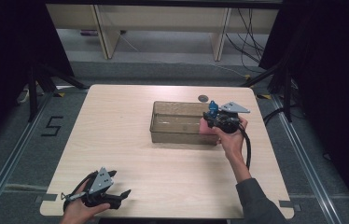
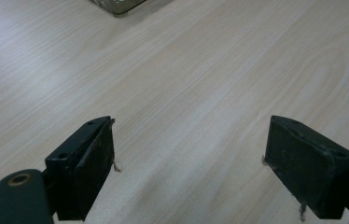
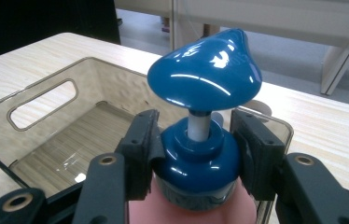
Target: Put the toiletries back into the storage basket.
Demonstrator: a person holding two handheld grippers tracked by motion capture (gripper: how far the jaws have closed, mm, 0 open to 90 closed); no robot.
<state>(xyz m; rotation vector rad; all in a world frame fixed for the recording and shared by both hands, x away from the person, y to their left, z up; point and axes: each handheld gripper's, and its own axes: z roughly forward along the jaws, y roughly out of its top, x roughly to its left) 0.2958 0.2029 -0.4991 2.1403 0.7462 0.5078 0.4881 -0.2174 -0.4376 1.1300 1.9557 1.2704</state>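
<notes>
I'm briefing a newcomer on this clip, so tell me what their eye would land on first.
The glossy blue pump head of a pink bottle stands out, clamped at its collar by the right gripper over the right end of a clear plastic bin. Next comes the left gripper, jaws wide apart with nothing between them, at the near left edge of the pale wooden table.

**Count of things on the counter**

One light wooden counter (image 1: 130,154). One clear plastic rectangular bin (image 1: 177,122), centre right of the frame. One pink pump bottle with a blue dispenser top (image 3: 205,74). Two black two-jaw claws: left claw (image 1: 125,192), right claw (image 1: 208,115).
</notes>
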